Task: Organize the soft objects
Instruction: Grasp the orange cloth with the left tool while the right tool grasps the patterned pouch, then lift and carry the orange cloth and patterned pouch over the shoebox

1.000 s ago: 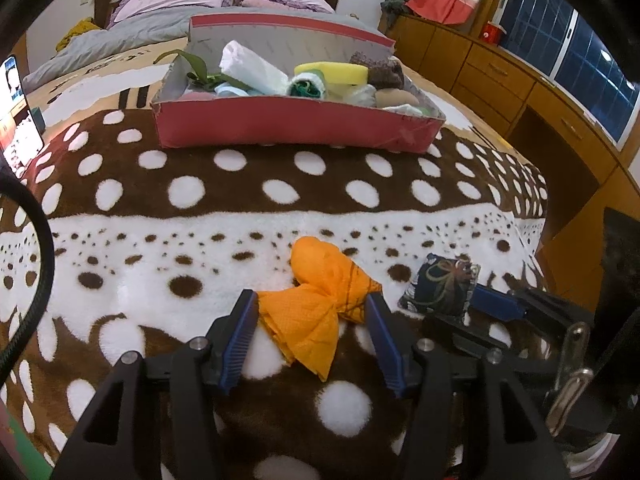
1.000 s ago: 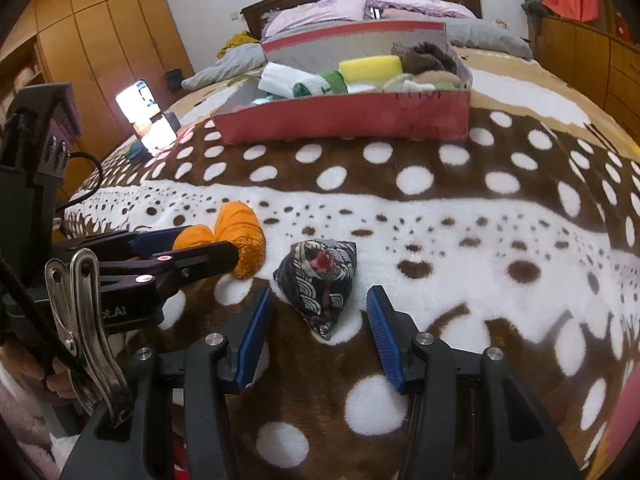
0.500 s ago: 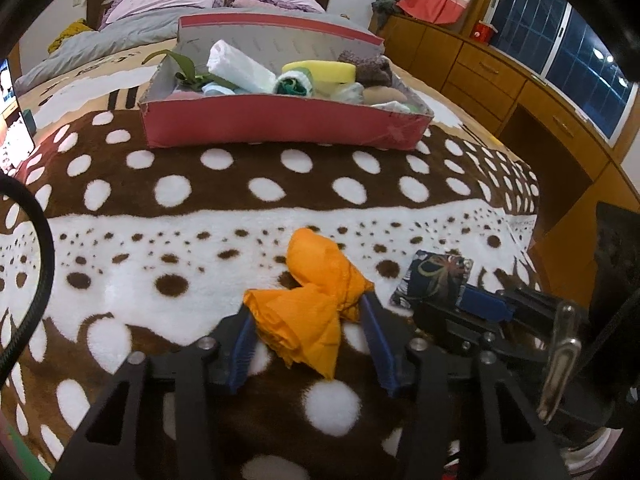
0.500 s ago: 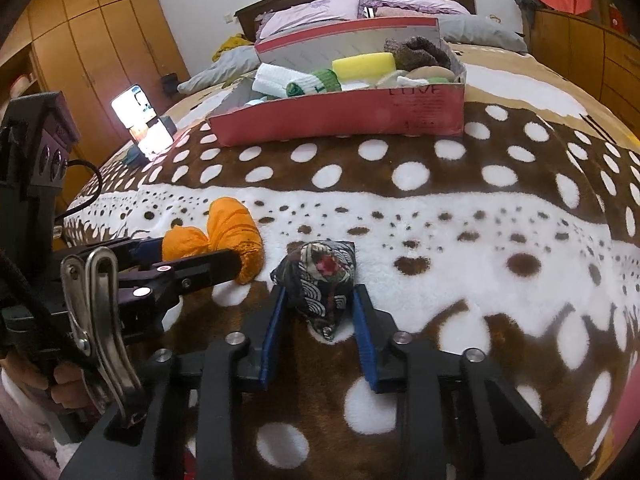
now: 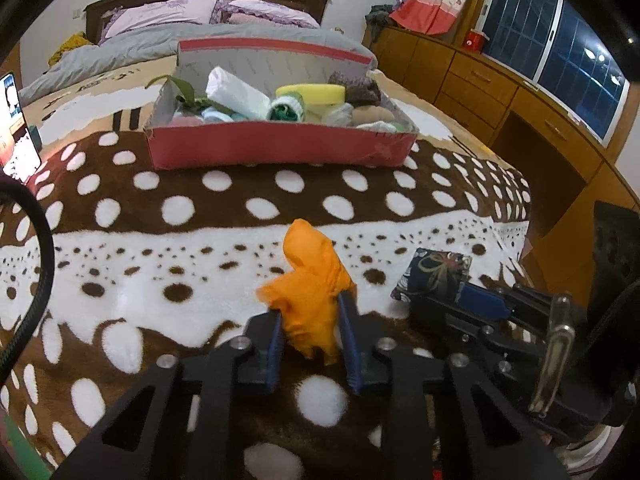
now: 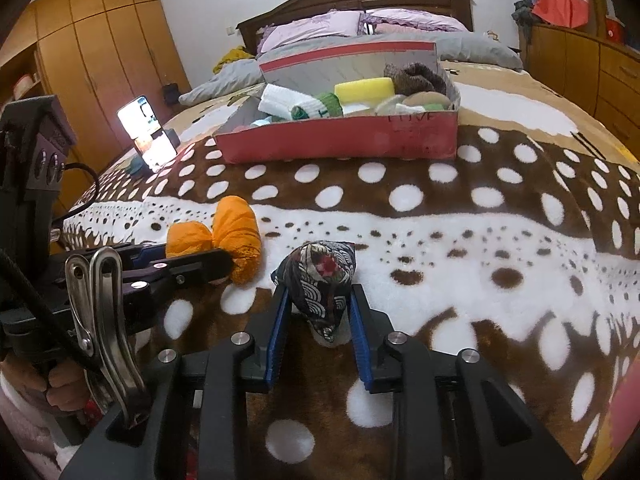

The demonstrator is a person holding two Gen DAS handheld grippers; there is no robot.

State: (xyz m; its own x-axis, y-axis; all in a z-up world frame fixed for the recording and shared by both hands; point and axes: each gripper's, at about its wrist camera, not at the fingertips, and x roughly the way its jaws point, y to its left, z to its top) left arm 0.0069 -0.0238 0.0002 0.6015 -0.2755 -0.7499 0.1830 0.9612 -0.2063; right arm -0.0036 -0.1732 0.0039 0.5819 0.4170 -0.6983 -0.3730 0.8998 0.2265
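An orange cloth bundle lies on the spotted brown-and-white blanket. My left gripper has its blue pads pressed into the cloth's near end, and the jaws are closing. To its right sits a dark patterned pouch. The blue pads of my right gripper squeeze its lower sides as those jaws close too. Farther up the bed stands a red box with several soft items inside. In the right wrist view the orange cloth shows beside the left gripper's fingers.
A lit phone stands on the bed's left side. A wooden dresser runs along the right, close to the blanket's edge, and wardrobes line the left. A black cable hangs at the left. Pillows lie at the headboard.
Both grippers have closed from wide open: the left onto the orange cloth, which bunched up and narrowed, and the right onto the patterned pouch. Neither hand has travelled noticeably.
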